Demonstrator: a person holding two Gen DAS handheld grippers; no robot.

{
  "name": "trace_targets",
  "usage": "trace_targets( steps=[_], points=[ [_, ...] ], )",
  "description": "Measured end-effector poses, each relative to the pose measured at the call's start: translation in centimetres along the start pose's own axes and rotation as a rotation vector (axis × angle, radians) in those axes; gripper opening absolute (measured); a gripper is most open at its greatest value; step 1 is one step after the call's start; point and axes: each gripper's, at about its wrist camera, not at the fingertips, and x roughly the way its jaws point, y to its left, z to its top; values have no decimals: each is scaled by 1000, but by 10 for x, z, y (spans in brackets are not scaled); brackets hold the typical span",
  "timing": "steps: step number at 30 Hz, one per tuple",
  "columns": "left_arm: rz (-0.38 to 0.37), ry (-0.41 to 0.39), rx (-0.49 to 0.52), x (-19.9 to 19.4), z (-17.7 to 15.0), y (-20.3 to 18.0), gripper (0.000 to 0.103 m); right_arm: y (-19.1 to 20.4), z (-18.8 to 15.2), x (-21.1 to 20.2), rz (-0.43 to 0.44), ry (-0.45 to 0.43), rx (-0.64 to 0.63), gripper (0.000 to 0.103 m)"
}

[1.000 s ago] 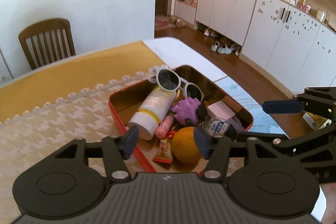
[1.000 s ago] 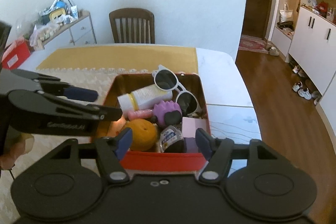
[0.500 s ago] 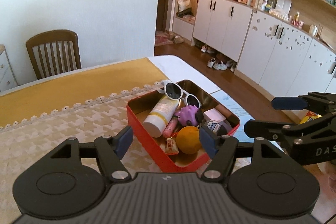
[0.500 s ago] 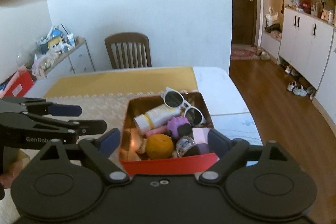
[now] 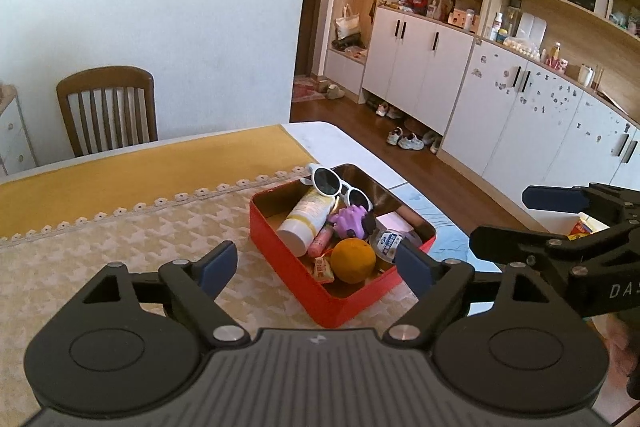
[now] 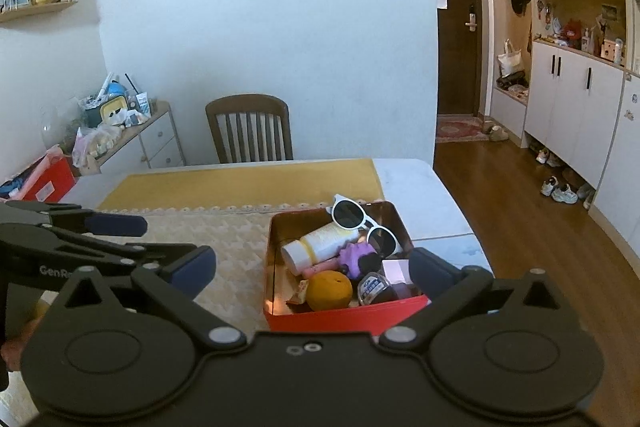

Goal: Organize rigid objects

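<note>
Clutter fills a red tin box (image 5: 320, 291) that sits on the patterned cloth (image 5: 120, 247) near the right edge of the counter (image 6: 420, 187). Inside it, white-framed sunglasses (image 5: 338, 185) lean over the far rim, one lens poking above the edge. A cream bottle (image 5: 306, 221) lies on its side below them, with a pink tube (image 5: 320, 241) just beside it and a purple knobbly toy (image 5: 350, 221) next to that. An orange (image 5: 354, 261) rests at the near end of the box, touching a small snack packet (image 5: 323, 269) on its left. A clear round container with a blue label (image 6: 372, 287) and a pale pink box (image 6: 394, 271) lie toward the right wall.

The left hand-held gripper (image 5: 316, 267) hovers above the cloth on the near side of the box, its fingers spread wide with nothing between them. The right hand-held gripper (image 6: 312, 267) is likewise held back from the box, fingers wide apart and empty. Each shows in the other's view, off to the side. A wooden chair (image 6: 250, 129) stands at the far end of the counter.
</note>
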Motion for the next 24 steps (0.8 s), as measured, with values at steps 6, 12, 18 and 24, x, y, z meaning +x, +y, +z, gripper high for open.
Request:
trace_targets(
  steps=[6,12,18,24],
  points=[
    [8,-1,-27,-12,-5,1,94,6,-2,-9,-7,-14,7,103],
    [26,3,-49,-21,-8,-1,97,7,-2,-15,-6,-19,17,103],
    [59,-13,-21,-30,-9,-9,97,9,-2,-21,-7,-31,7,103],
    [76,-31,-21,-36,-7,-12,97,9,-2,-23,-3,-28,0,103]
  ],
)
